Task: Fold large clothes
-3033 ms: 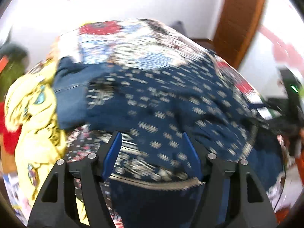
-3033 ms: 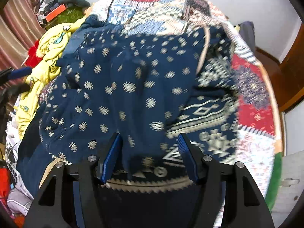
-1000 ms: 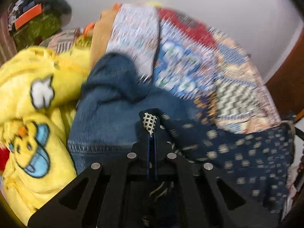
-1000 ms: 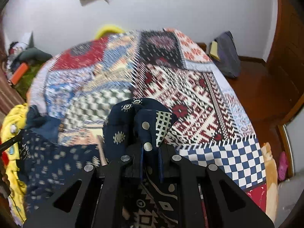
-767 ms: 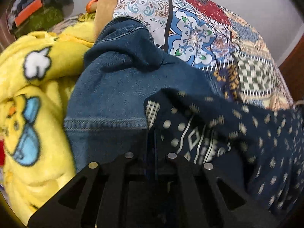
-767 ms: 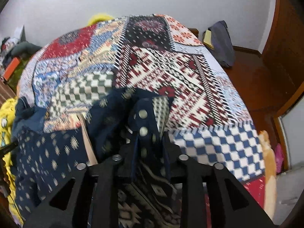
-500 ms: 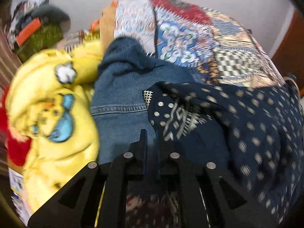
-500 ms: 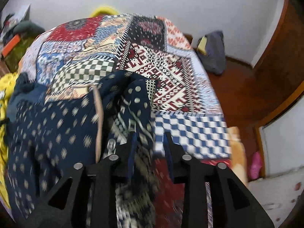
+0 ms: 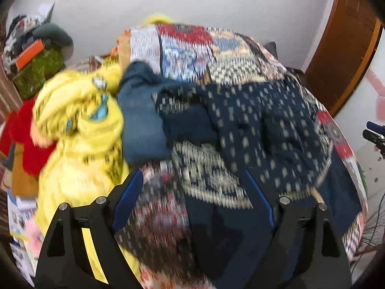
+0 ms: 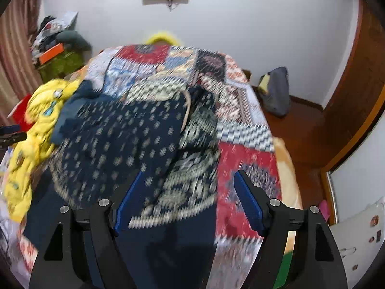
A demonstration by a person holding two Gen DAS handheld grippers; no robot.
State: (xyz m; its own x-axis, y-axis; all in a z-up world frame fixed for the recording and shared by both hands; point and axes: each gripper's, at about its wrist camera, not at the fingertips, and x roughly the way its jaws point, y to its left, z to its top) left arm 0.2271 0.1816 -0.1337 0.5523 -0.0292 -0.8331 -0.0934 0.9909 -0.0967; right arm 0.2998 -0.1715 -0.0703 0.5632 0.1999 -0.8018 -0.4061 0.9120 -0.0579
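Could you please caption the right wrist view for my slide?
Open right hand-held gripper above a navy patterned garment on a patchwork bedspread.

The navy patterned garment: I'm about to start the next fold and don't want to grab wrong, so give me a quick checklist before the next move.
1. Left gripper open and holding nothing: ok.
2. Right gripper open and holding nothing: ok.
3. Navy patterned garment lying on the patchwork bedspread: ok.
4. Garment flat and smooth: not ok, it shows creases and overlapping layers.
5. Garment clear of other clothes: not ok, its far left corner overlaps the denim piece, beside the yellow blanket.
6. Edges and corners sharp enough to pick a grasp point: cannot tell, both views are motion-blurred.
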